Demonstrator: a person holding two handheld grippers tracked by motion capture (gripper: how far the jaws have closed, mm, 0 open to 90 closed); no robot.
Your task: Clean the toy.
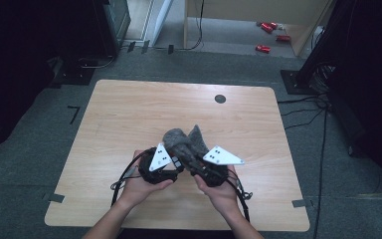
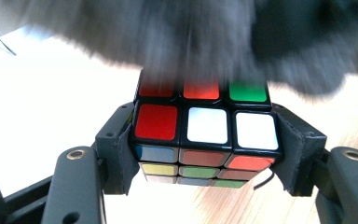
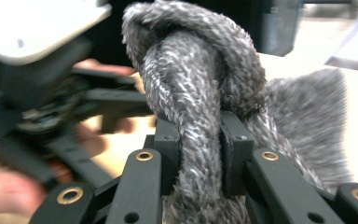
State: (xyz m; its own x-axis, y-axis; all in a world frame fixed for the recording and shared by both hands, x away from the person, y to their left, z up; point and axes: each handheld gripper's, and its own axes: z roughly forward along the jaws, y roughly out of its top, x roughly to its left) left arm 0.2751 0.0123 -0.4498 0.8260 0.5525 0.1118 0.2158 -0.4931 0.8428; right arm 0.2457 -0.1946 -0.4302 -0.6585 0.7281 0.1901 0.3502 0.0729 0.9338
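Clenched on a Rubik's cube [image 2: 206,135], the left gripper [image 1: 165,168] holds it just above the wooden table [image 1: 129,114]; beside it the right gripper [image 3: 200,144] grips a grey fuzzy cloth [image 3: 200,93], bunched into a thick roll running upright between its jaws. Cloth drapes over the cube's far side, touching it. Beyond both hands, the tabletop lies open to its far edge

The left gripper [image 2: 205,154] clamps a cube [image 2: 205,135] at mid-frame, one jaw on each side. Blurred grey cloth [image 2: 200,32] hangs across the top, covering the cube's far edge.
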